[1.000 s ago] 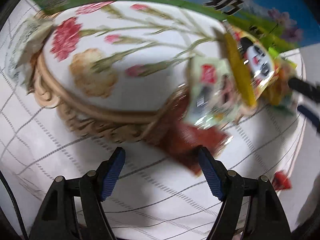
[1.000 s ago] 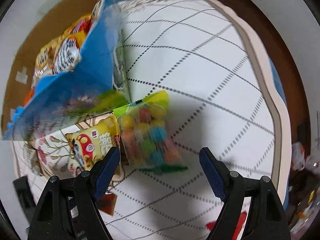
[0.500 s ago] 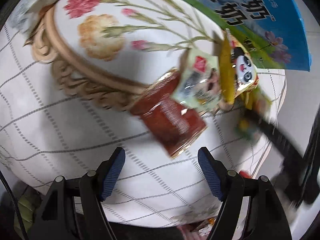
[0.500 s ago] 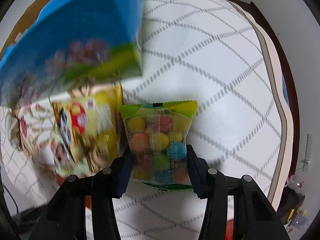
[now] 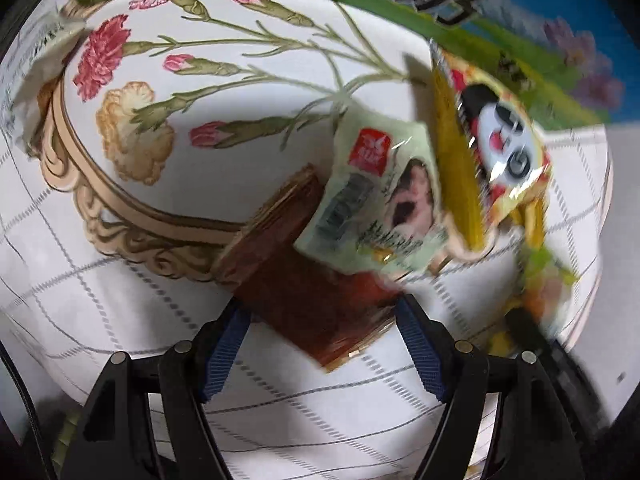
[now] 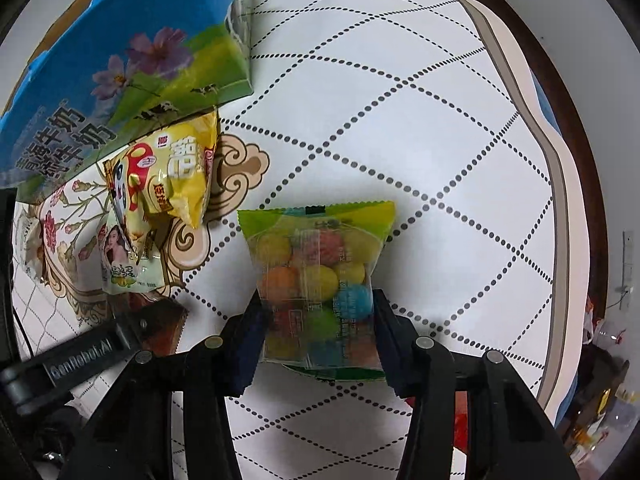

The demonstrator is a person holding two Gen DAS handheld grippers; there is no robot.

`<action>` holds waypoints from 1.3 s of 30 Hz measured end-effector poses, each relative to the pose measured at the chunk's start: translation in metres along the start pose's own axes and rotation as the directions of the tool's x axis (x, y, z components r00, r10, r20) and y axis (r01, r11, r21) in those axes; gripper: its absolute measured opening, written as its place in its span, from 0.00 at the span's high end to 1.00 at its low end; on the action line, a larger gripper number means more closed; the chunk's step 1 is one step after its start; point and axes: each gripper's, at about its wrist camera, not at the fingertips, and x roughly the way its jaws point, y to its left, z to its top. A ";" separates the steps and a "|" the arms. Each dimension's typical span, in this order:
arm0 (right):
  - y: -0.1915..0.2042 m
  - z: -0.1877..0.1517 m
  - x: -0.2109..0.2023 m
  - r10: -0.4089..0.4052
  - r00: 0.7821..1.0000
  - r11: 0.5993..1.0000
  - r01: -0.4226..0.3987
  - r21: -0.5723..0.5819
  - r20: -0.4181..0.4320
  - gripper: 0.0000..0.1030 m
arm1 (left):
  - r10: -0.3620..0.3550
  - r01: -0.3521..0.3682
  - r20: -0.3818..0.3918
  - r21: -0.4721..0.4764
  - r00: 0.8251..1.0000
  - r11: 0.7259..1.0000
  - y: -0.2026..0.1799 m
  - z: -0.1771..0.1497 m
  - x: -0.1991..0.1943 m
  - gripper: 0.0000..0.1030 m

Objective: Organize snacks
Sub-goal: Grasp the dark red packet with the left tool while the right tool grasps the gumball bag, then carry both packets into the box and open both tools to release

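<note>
**Asker:** What changed since a second earlier?

**Describer:** Closing in, the right gripper (image 6: 316, 320) shut its jaws on the clear packet of coloured candy balls (image 6: 316, 276), which lay on the white dotted tablecloth (image 6: 440, 140). Its pads pinched the packet's lower sides. The left gripper (image 5: 320, 332) came closer to the dark red snack packet (image 5: 304, 300); its tongs stayed spread, the packet lying between them, not pressed.

**Asker:** How far along was the tidying?

**Describer:** Early, judging by the clutter. The yellow panda-print bag (image 6: 168, 172) and pale green packet (image 6: 124, 264) lay loose beside the blue milk carton (image 6: 120, 60), which already held some snacks. Four packets remained outside.
</note>
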 end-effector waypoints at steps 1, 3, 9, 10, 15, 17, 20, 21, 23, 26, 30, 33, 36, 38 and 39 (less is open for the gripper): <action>0.009 -0.016 -0.001 0.003 1.000 1.000 -0.003 -0.002 -0.001 0.49 | 0.008 -0.008 -0.009 0.018 1.000 1.000 0.001 -0.001 0.000 0.28; 0.011 -0.023 0.000 0.010 1.000 1.000 -0.010 -0.005 -0.006 0.49 | 0.022 -0.021 -0.032 0.037 0.999 0.999 0.008 -0.002 -0.001 0.28; 0.025 -0.040 0.007 0.045 0.998 0.998 -0.046 -0.035 -0.033 0.49 | -0.001 0.002 -0.095 0.012 0.996 1.000 0.037 0.000 -0.008 0.28; 0.029 -0.042 0.007 0.050 0.998 0.998 -0.051 -0.036 -0.035 0.49 | -0.031 0.029 -0.102 -0.020 0.994 0.999 0.039 0.002 -0.010 0.28; 0.030 -0.035 0.009 0.068 0.997 0.998 -0.068 0.001 -0.029 0.49 | -0.268 0.238 -0.087 -0.258 0.959 0.936 0.046 0.007 -0.006 0.28; 0.027 -0.035 0.009 0.071 0.997 0.997 -0.071 0.019 -0.022 0.49 | -0.272 0.241 -0.058 -0.309 0.961 0.920 0.035 0.011 0.003 0.28; 0.017 -0.034 0.004 0.051 0.999 0.999 -0.051 0.006 -0.011 0.49 | -0.188 0.162 -0.063 -0.297 0.980 0.941 0.011 0.021 0.017 0.28; 0.019 -0.033 0.006 0.043 0.999 0.999 -0.043 -0.001 -0.009 0.49 | -0.163 0.141 -0.060 -0.279 0.985 0.950 0.005 0.023 0.020 0.28; 0.024 -0.032 0.007 0.028 1.000 0.999 -0.028 -0.016 -0.006 0.49 | -0.139 0.123 -0.049 -0.246 0.989 0.961 -0.003 0.022 0.022 0.28; 0.029 -0.035 0.006 0.023 1.000 0.999 -0.023 -0.026 -0.009 0.49 | -0.110 0.103 -0.041 -0.152 0.993 0.983 -0.026 0.004 0.025 0.29; 0.034 -0.034 0.004 0.025 1.000 0.999 -0.025 -0.035 -0.014 0.49 | -0.068 0.065 -0.045 -0.051 0.997 0.997 -0.024 0.006 0.022 0.37; 0.034 -0.036 0.006 0.025 1.000 0.999 -0.026 -0.040 -0.015 0.49 | -0.012 0.012 -0.043 -0.008 0.999 1.000 -0.009 0.005 0.020 0.37; 0.028 -0.038 0.007 0.029 0.999 0.998 -0.030 -0.049 -0.023 0.49 | 0.025 -0.024 -0.051 0.014 0.998 1.000 0.006 0.006 0.019 0.37; 0.030 -0.039 0.013 0.031 0.999 0.998 -0.032 -0.052 -0.034 0.48 | 0.055 -0.053 -0.045 0.039 0.997 0.998 0.006 0.006 0.017 0.37; 0.030 -0.040 0.015 0.030 0.999 0.999 -0.032 -0.044 -0.038 0.47 | 0.061 -0.059 -0.036 0.051 0.997 0.997 0.005 0.007 0.016 0.37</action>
